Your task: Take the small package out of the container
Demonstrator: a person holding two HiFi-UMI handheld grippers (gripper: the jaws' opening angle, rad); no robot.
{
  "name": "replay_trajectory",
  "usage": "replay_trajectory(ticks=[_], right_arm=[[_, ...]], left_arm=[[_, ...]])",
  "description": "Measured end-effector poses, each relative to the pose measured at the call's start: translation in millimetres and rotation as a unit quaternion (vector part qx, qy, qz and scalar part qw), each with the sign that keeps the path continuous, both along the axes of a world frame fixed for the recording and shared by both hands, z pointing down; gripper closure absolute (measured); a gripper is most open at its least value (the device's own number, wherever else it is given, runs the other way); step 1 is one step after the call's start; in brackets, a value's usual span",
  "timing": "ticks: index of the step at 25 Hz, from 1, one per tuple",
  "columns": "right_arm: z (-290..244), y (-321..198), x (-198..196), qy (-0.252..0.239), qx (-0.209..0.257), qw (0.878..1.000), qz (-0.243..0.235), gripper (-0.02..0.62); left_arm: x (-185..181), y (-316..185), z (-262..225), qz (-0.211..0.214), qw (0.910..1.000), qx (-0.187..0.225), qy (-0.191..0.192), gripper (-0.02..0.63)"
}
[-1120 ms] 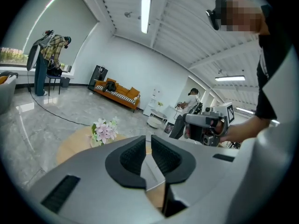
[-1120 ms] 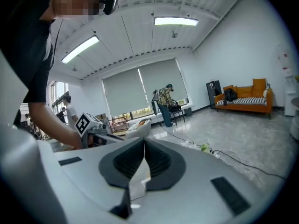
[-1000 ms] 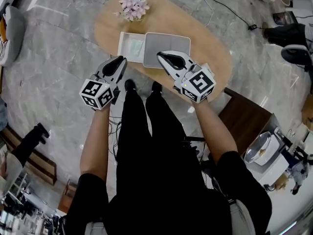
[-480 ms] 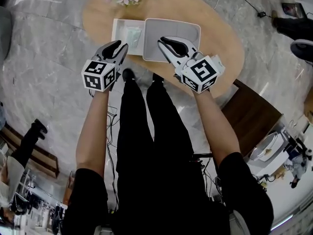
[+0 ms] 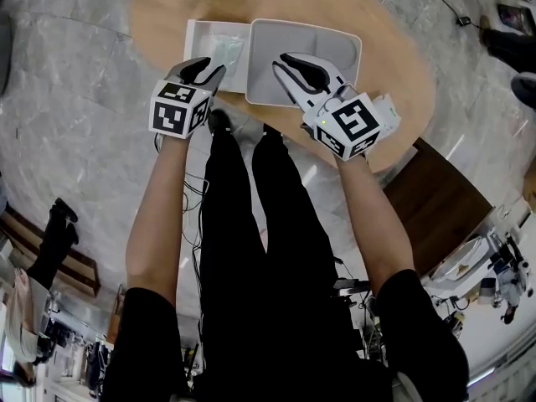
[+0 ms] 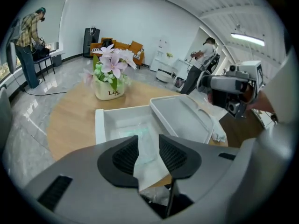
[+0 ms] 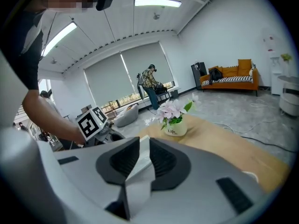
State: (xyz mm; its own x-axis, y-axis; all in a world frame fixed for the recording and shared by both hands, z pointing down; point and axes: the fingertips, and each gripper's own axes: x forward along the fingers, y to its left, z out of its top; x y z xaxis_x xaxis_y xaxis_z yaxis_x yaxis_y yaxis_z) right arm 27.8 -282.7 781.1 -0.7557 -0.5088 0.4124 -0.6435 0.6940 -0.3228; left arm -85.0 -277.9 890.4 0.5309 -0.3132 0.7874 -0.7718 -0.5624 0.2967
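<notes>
The worktop (image 5: 394,74) is stretching beneath the right claw (image 5: 282,63) and left claw (image 5: 209,67). The lid (image 5: 335,44) is lying under the right claw, whose jaws are standing slightly apart (gripping nothing). The container (image 5: 191,48) is sitting just ahead of the left claw, whose empty jaws have just been opening wide. The small package (image 5: 224,50) is lying inside the container.

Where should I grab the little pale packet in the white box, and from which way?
Come straight down from above: the small pale flat packet lies flat inside the white open-topped box, so its walls block sideways reaches, and the grey lid overlaps the right wall. Probably pinch the packet's near end, jaws straddling its thin edge.
</notes>
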Motion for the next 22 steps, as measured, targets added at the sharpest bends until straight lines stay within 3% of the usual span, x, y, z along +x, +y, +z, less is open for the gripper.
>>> replay_trajectory(ticks=[6, 15, 22], right_arm=[[6.7, -4.7, 3.6, -0.005, 0.004, 1.0, 0.007, 0.52], [8.1, -6.8, 10.8, -0.009, 0.009, 1.0, 0.006, 0.52], [4.3, -9.4, 13.4, -0.011, 0.017, 1.0, 0.006, 0.52]], left_arm=[[0.5, -3.1, 29.3, 0.035, 0.9975, -0.034, -0.052, 0.457], [0.7, -8.4, 57.7, 0.048, 0.9858, -0.068, -0.146, 0.457], [2.5, -4.2, 66.6, 0.057, 0.9783, -0.085, -0.181, 0.46]])
